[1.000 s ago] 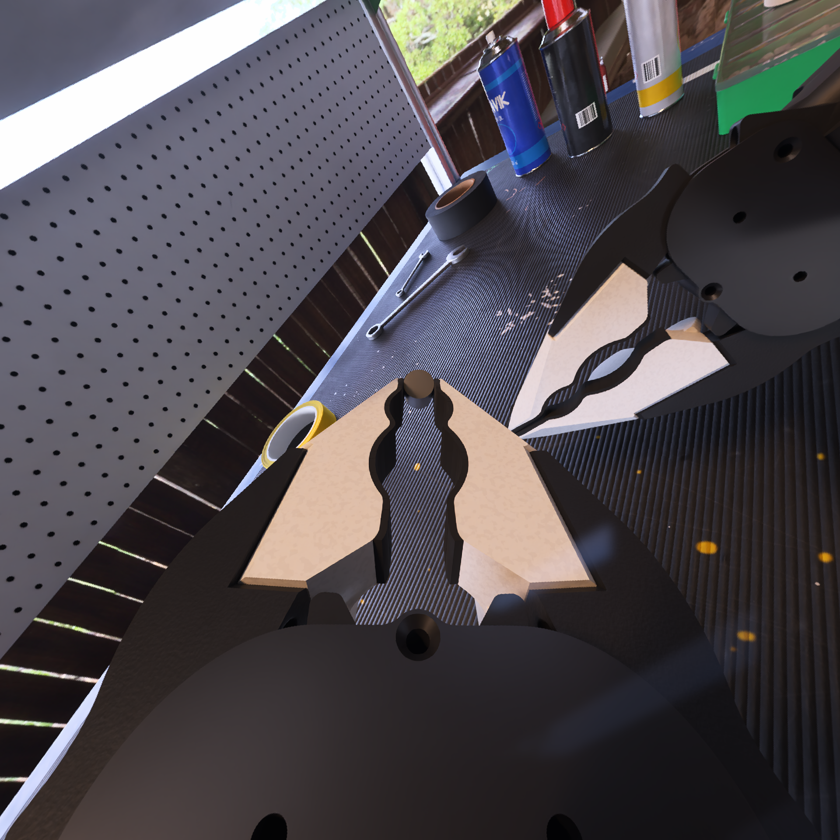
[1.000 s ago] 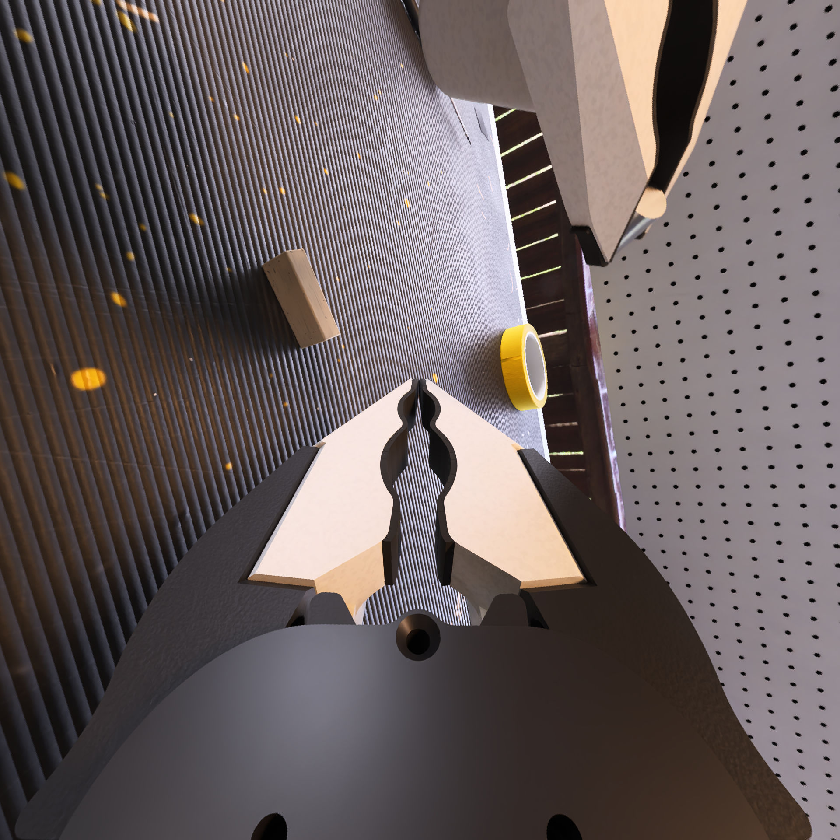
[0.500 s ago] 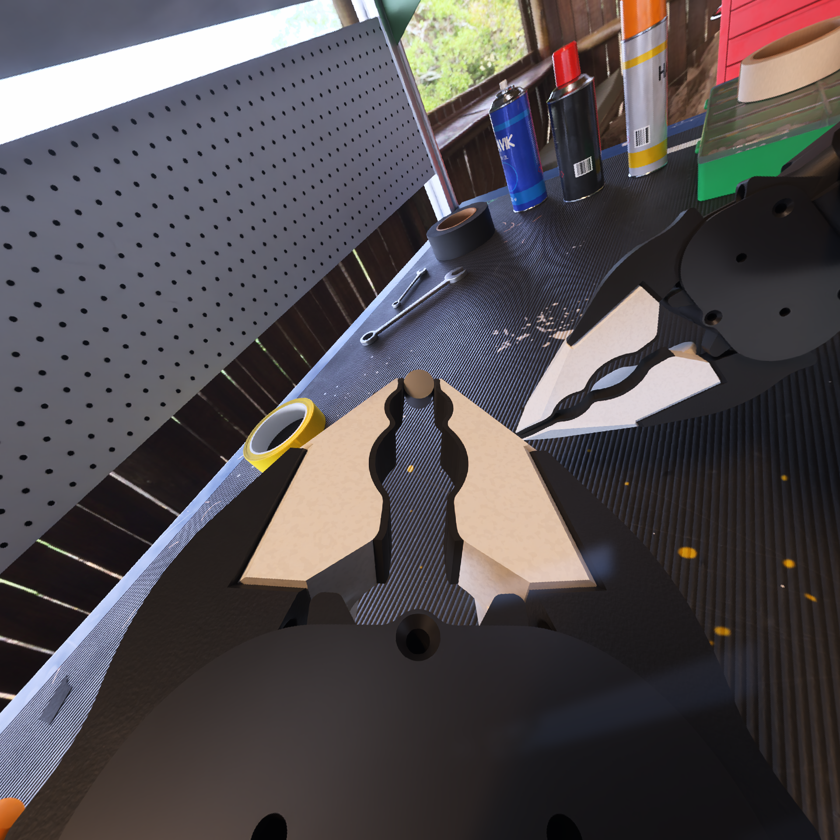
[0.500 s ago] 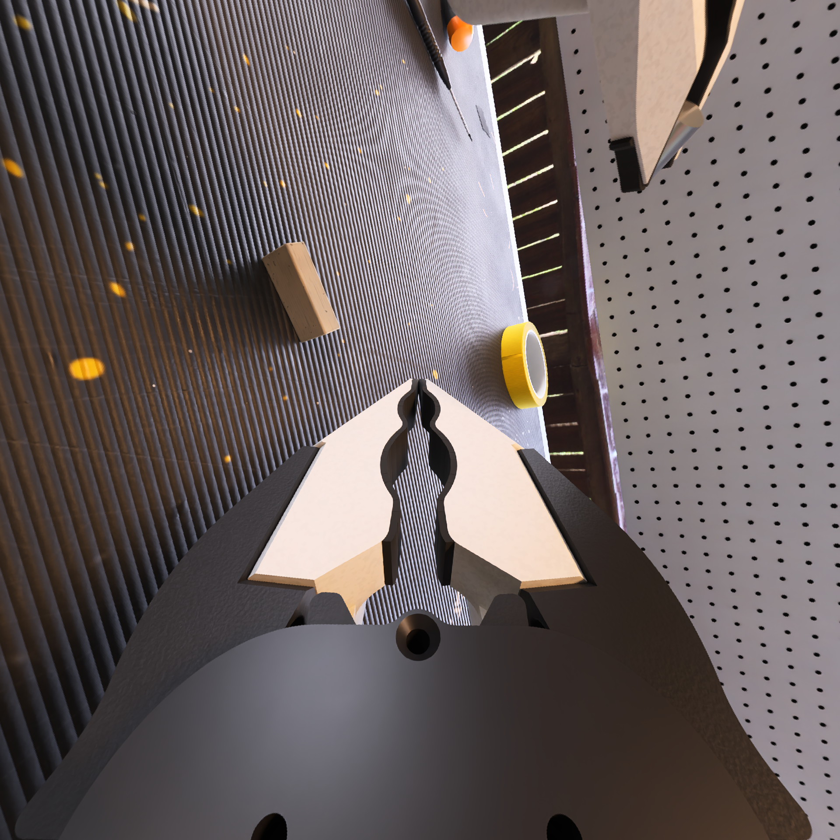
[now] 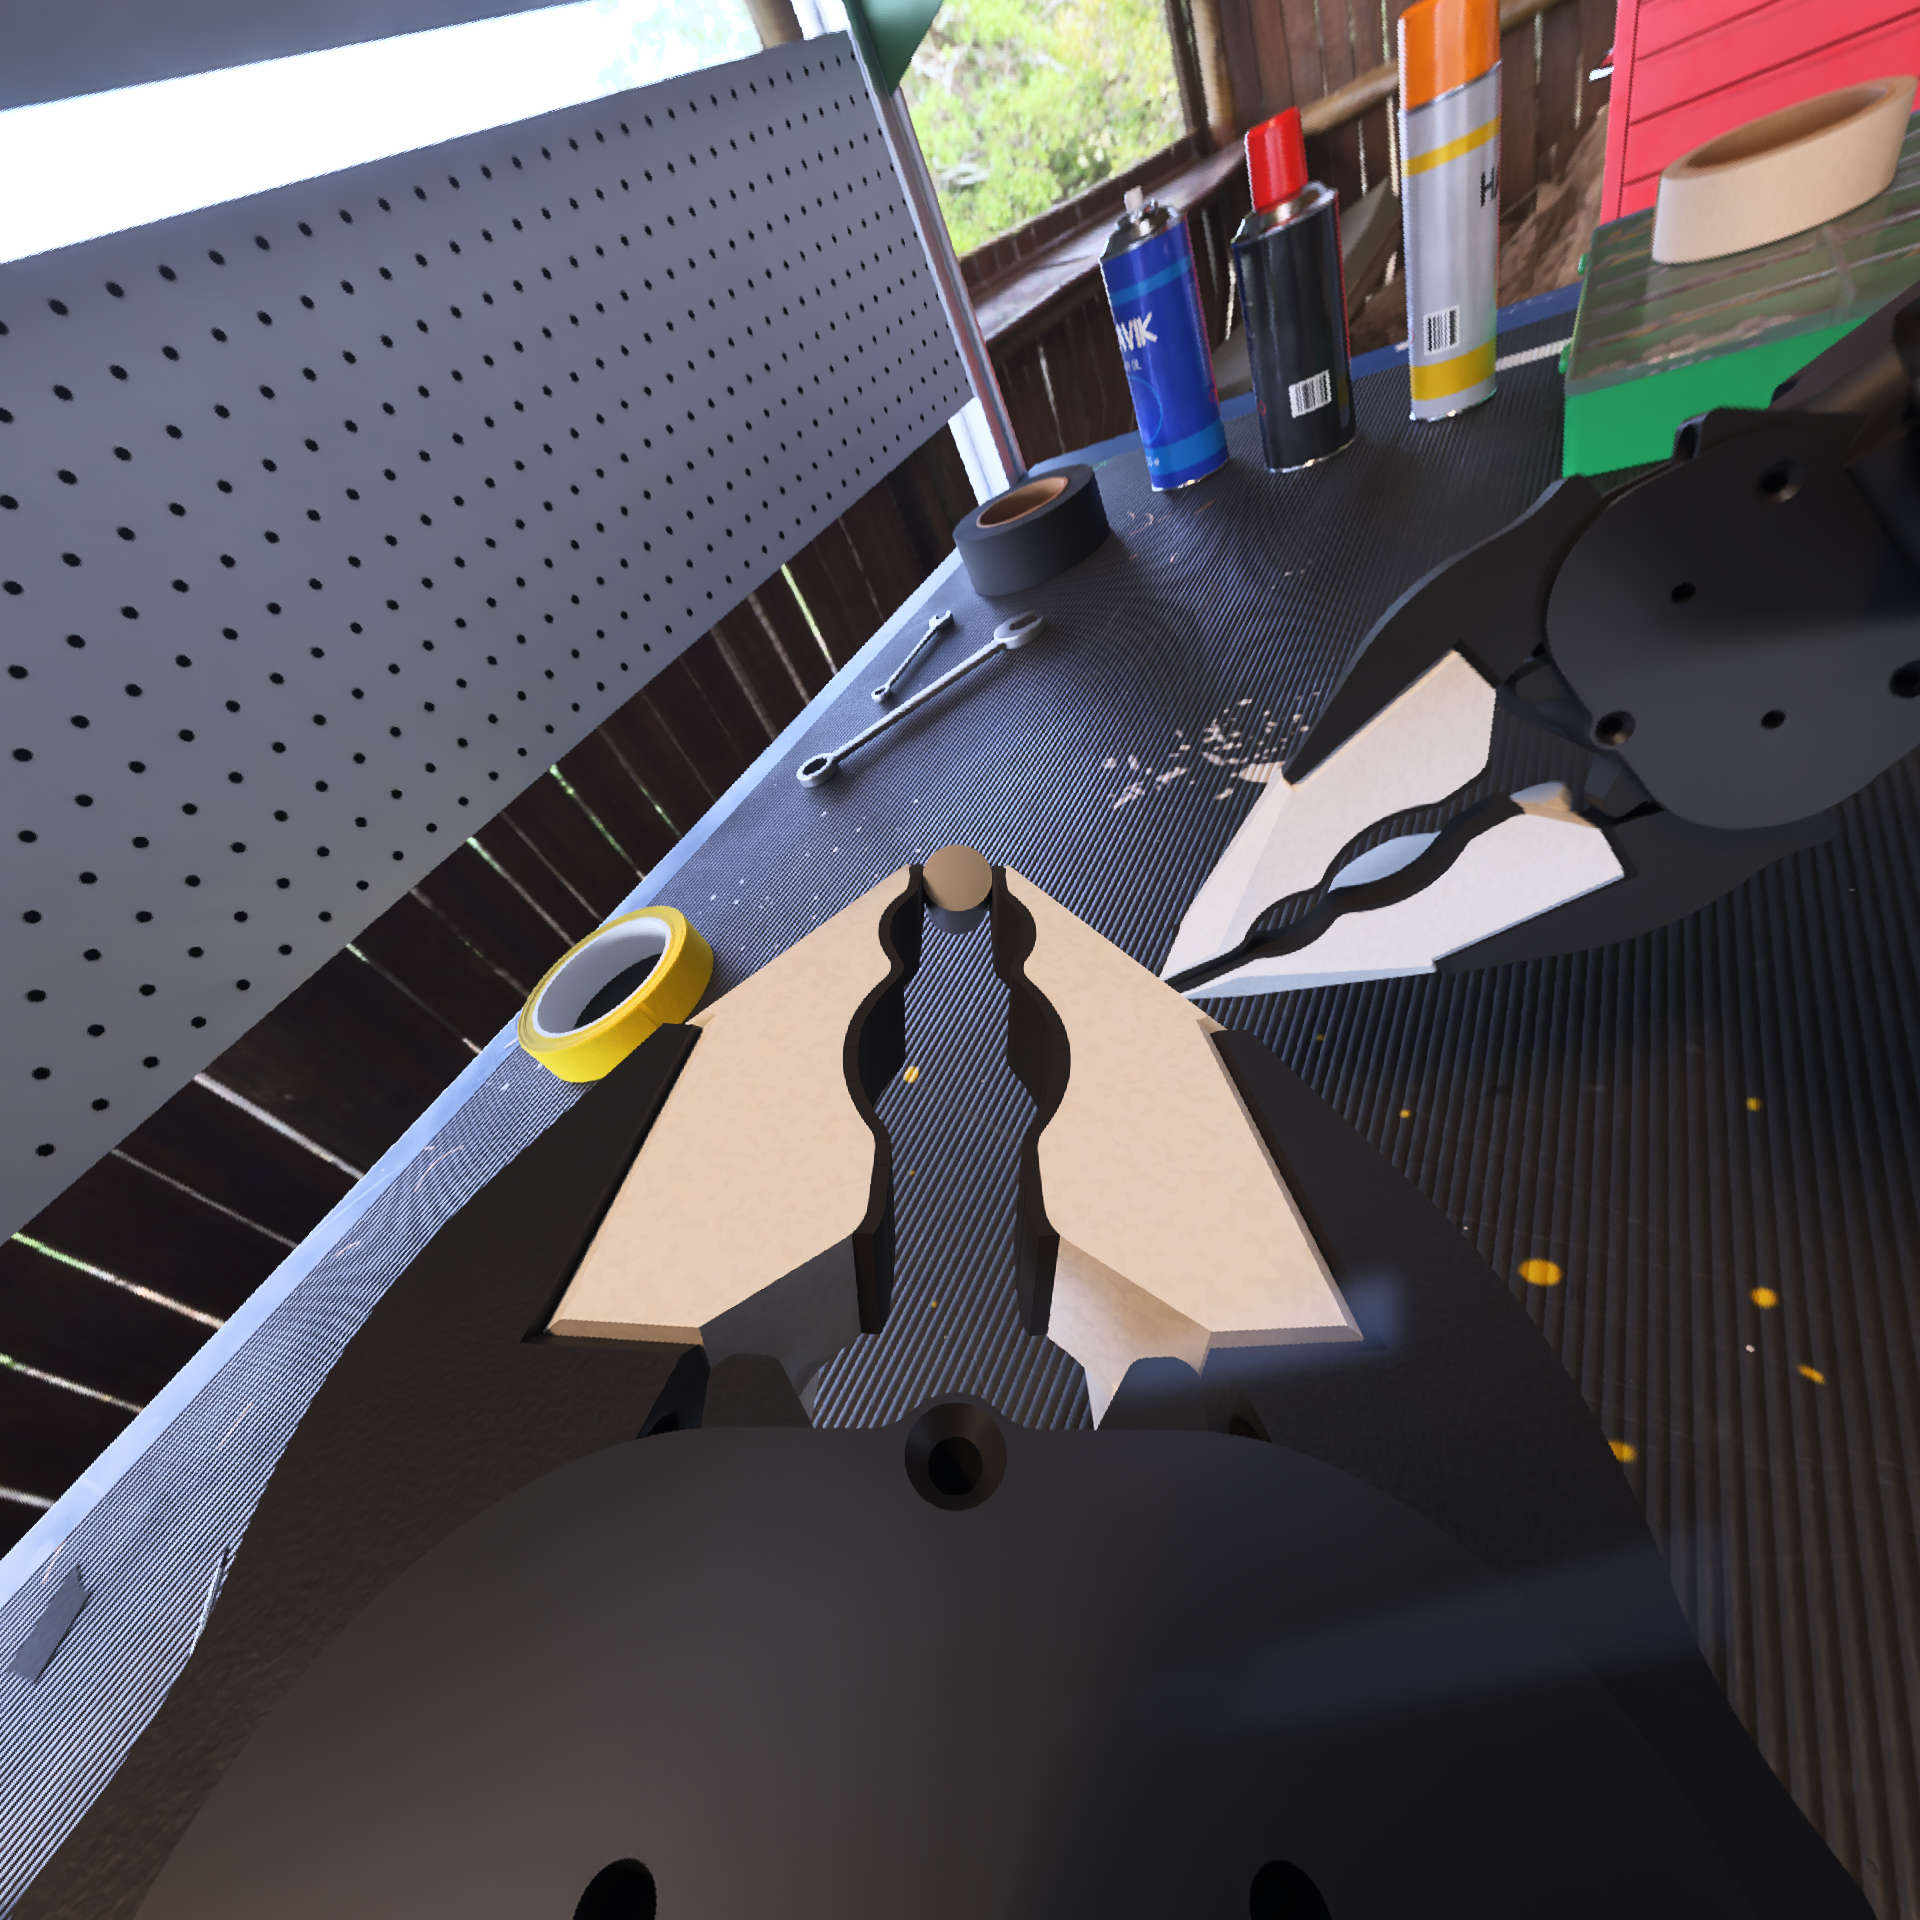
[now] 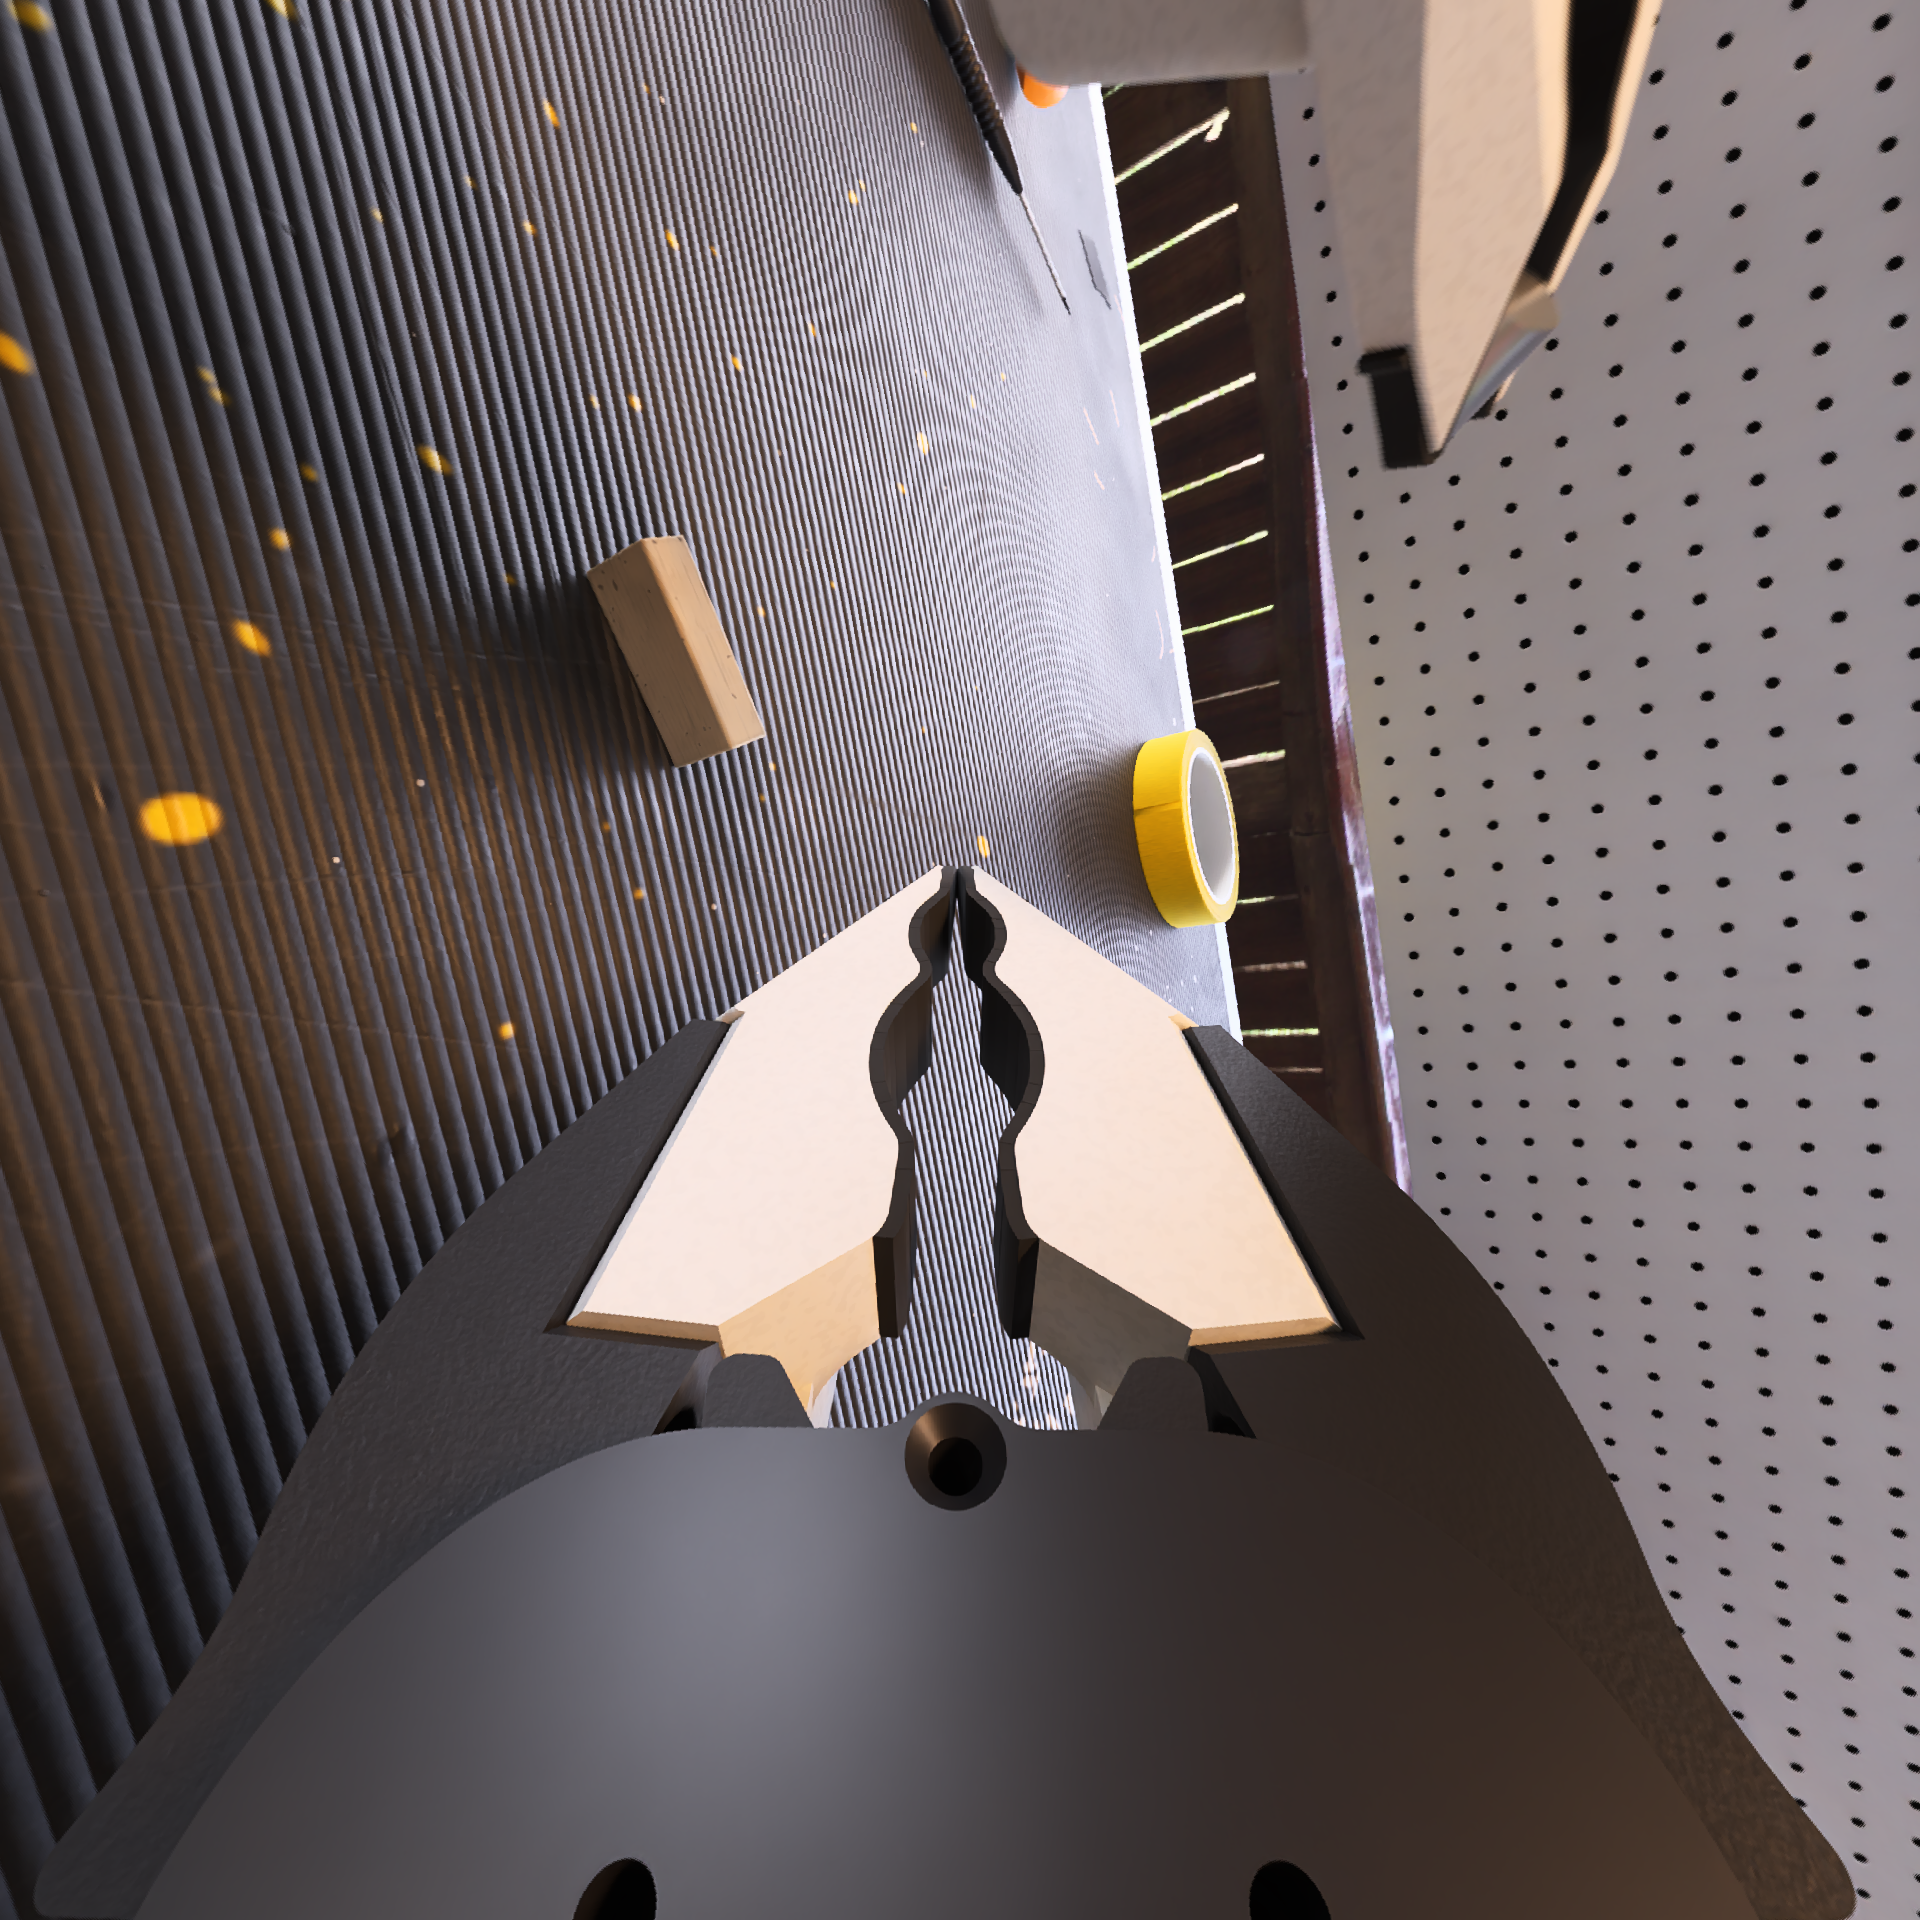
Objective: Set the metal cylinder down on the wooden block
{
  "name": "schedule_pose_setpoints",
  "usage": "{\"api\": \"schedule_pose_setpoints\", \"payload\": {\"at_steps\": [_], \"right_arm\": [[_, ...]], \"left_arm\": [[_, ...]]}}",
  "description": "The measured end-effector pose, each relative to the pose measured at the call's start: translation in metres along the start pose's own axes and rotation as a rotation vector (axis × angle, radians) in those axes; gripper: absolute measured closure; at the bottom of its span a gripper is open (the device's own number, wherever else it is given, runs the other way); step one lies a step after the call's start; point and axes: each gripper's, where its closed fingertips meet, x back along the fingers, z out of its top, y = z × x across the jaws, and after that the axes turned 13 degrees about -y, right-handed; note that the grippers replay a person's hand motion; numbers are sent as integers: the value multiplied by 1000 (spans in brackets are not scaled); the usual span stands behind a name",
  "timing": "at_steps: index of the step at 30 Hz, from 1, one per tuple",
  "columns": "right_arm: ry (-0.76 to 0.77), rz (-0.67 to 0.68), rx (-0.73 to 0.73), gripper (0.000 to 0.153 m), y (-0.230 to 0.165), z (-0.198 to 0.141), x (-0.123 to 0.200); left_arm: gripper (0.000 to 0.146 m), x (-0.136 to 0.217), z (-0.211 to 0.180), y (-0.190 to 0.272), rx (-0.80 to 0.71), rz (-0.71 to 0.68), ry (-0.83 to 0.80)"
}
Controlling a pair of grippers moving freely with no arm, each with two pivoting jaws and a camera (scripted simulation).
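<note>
- The metal cylinder (image 5: 957,881), small and seen end-on as a tan disc, is pinched between the tips of the left gripper (image 5: 957,904), lifted above the bench (image 5: 1558,1143) near its back edge.
- The left gripper's jaws press in on the cylinder at their tips.
- The wooden block (image 6: 675,649) lies flat on the dark ribbed bench mat, well apart from the cylinder and bare on top.
- The right gripper (image 6: 954,883) hovers over the mat with its jaws pressed together and nothing between them.
- A yellow tape roll (image 6: 1187,828) stands on edge at the back edge, by the grey pegboard (image 5: 416,468).
- Two wrenches (image 5: 914,691) and a black tape roll (image 5: 1034,525) lie farther along that edge.
- Three spray cans (image 5: 1294,301) stand toward the far corner.
</note>
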Motion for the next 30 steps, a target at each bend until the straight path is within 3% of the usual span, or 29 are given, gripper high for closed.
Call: {"api": "schedule_pose_setpoints", "payload": {"at_steps": [14, 21, 25, 30], "right_arm": [[-20, -9, 7, 153, 0, -1, -5], [20, -66, -7, 153, 13, 4, 3], [31, -123, -22, 153, 25, 3, 9], [32, -117, -3, 153, 28, -2, 14]], "left_arm": [[134, -8, -7, -2, 43, 5, -34], [134, 2, 6, -12, 124, 8, 74], [134, 3, 22, -15, 197, -63, 180], [134, -9, 11, 1, 235, -214, 93]]}}
